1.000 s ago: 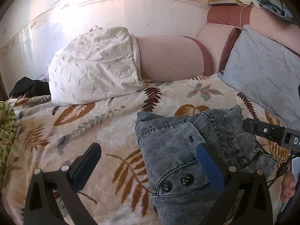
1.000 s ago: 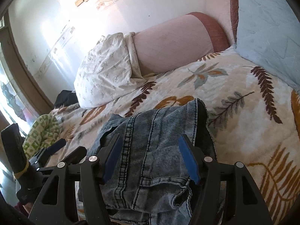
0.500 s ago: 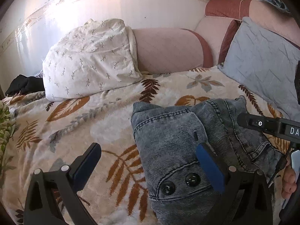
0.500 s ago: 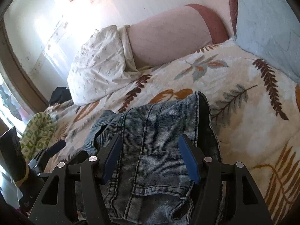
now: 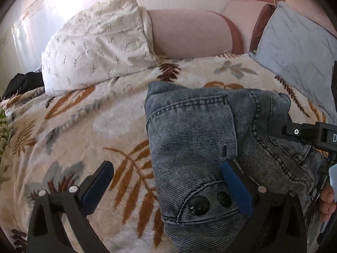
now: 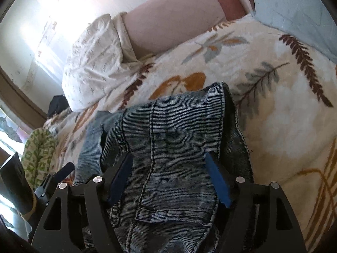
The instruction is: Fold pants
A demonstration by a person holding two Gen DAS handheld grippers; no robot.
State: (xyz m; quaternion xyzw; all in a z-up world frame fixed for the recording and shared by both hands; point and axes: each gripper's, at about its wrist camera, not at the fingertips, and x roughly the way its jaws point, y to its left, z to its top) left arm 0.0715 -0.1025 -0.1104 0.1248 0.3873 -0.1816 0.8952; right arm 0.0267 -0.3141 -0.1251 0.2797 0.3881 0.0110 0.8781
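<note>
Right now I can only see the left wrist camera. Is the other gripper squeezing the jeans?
Observer: No. The right gripper is open. Its jaws have just been opening, and the jeans lie between them unpinched.
Operator: What part of the jeans is it over?
Observer: A stitched pocket edge sits just below its fingers.
Operator: What's past the jeans on the right?
Observer: Only the leaf-print blanket shows there.
</note>
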